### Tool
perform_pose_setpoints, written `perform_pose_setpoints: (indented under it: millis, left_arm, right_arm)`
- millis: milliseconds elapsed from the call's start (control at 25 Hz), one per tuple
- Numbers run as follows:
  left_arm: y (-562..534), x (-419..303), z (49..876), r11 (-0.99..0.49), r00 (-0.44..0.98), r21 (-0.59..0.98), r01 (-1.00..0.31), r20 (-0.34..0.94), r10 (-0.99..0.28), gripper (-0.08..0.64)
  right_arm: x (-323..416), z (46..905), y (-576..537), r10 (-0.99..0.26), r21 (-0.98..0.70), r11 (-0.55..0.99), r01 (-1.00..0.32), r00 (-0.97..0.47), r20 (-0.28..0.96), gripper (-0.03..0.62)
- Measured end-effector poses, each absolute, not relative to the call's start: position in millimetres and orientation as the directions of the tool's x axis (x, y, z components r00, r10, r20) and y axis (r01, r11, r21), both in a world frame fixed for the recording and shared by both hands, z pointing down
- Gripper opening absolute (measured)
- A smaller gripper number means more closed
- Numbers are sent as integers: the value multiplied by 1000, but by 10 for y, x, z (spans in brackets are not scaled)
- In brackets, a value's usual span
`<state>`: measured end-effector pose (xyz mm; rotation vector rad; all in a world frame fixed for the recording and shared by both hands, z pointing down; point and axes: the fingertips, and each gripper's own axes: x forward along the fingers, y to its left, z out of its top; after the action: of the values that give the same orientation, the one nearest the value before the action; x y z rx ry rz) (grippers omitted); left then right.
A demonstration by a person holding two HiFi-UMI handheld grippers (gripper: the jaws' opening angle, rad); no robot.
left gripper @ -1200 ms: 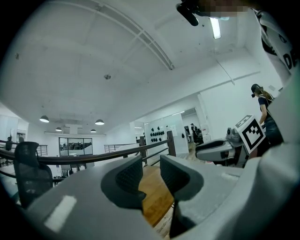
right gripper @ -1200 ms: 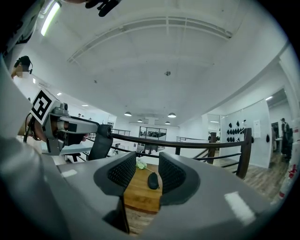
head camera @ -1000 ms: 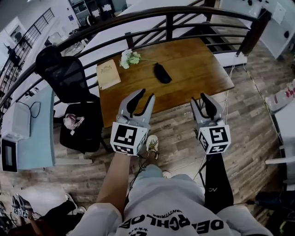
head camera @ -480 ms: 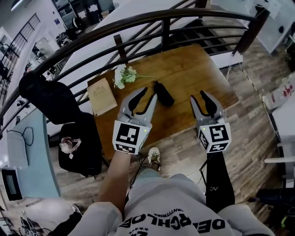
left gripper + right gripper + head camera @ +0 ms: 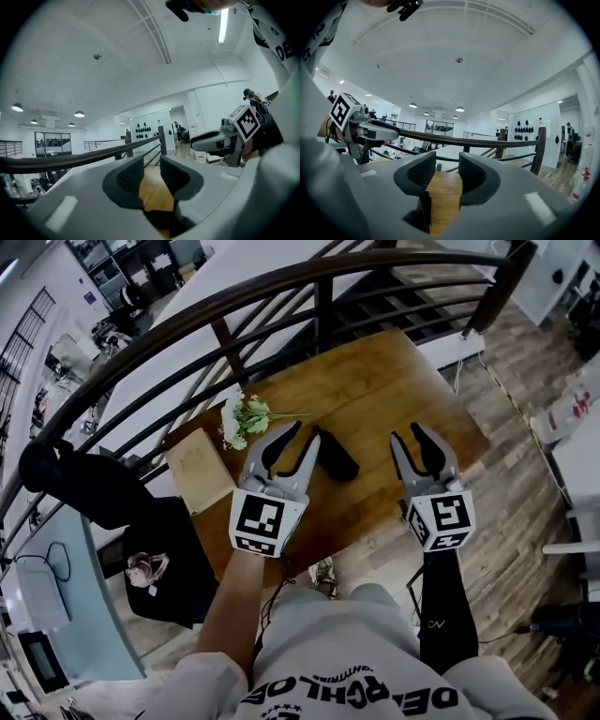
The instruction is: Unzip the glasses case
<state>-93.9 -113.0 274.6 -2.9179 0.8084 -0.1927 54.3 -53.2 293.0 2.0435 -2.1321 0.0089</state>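
A black glasses case [image 5: 336, 455] lies on the wooden table [image 5: 394, 381], slanted, near the middle. In the head view my left gripper [image 5: 299, 431] hovers just left of the case, its right fingertip close to the case's far end; its jaws stand apart with nothing between them. My right gripper [image 5: 405, 434] hangs over the table's right part, well right of the case, jaws apart and empty. In the left gripper view [image 5: 151, 172] and the right gripper view [image 5: 442, 170] only bare table wood shows between the pads; the case is hidden there.
A white flower bunch [image 5: 240, 416] and a tan book [image 5: 201, 470] lie on the table's left part. A dark railing [image 5: 281, 287] curves behind the table. A black chair with a bag [image 5: 141, 549] stands at the table's left.
The table and the case have come closer: both grippers moved forward from over the floor to over the table. The left gripper now sits beside the case. Jaw gaps look unchanged.
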Motion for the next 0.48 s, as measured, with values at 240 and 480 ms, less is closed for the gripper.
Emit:
perform_pose_setpoints:
  millis: [240,480]
  left_arm:
    - [-1271,-816,2927,-875,869,-117,-470,115,-482,112]
    - [-1296,-690,3110,-888,877,-115,-444,146,-458,112]
  right_arm:
    - [615,3076,-614,-987,112,39,-993,-21,157,183]
    - [698,3167,-704,-987,96,44,-994,-29,158,181]
